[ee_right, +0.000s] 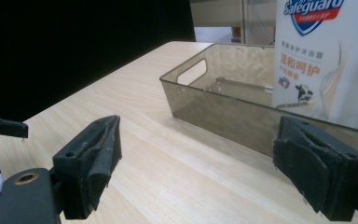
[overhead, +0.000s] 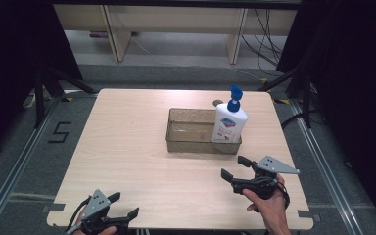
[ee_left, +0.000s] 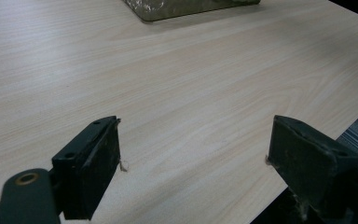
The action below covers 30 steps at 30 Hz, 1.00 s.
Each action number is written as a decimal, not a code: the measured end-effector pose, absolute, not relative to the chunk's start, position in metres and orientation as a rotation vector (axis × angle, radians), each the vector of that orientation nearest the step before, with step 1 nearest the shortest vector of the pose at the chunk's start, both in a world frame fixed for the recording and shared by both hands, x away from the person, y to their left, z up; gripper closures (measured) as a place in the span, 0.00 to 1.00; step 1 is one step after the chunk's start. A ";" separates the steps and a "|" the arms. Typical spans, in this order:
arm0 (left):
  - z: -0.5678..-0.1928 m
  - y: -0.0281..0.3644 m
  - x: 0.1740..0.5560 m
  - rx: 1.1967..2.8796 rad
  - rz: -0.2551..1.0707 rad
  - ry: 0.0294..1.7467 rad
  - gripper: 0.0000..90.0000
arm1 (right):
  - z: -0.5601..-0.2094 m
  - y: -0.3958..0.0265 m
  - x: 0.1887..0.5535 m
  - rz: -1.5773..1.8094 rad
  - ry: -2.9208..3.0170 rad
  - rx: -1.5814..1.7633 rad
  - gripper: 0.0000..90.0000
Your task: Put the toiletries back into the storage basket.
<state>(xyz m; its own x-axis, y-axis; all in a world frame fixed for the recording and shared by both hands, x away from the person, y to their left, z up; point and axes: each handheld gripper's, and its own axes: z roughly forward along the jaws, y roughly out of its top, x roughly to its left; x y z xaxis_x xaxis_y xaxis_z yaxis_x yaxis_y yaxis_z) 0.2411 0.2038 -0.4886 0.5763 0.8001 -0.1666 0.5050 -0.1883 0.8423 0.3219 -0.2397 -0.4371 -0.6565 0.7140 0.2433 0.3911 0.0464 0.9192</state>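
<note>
A white pump bottle (overhead: 229,122) with a blue pump head stands upright at the right end of a smoky clear plastic bin (overhead: 191,132) in the middle of the table. In the right gripper view the bottle (ee_right: 324,60) rises behind the bin's near wall (ee_right: 223,114). My right gripper (overhead: 236,168) hovers open just in front of the bin, a little to its right, with nothing between its jaws (ee_right: 196,163). My left gripper (overhead: 125,205) rests open at the table's front left edge, and bare wood lies between its jaws (ee_left: 193,158).
The light wood table (overhead: 127,147) has wide free room on its left half and along the front. A small dark round object (overhead: 218,103) lies behind the bin. Black stands and cables flank the table; the floor mark "5" (overhead: 58,132) is at left.
</note>
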 end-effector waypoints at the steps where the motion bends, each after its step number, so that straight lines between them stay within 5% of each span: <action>1: -0.489 0.204 0.241 1.852 0.386 1.063 0.18 | -0.439 -0.240 0.322 1.640 2.049 1.101 0.17; 30: -0.492 0.199 0.240 1.870 0.372 1.048 0.18 | -0.472 -0.246 0.290 1.606 2.135 1.141 0.17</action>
<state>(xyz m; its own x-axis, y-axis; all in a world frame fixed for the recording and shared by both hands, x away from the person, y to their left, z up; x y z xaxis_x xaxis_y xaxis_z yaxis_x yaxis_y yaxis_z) 0.2403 0.1987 -0.4917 0.5902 0.7900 -0.1659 0.5089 -0.2046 0.8362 0.2897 -0.2461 -0.4724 -0.6681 0.6986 0.2562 0.4397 0.0929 0.8933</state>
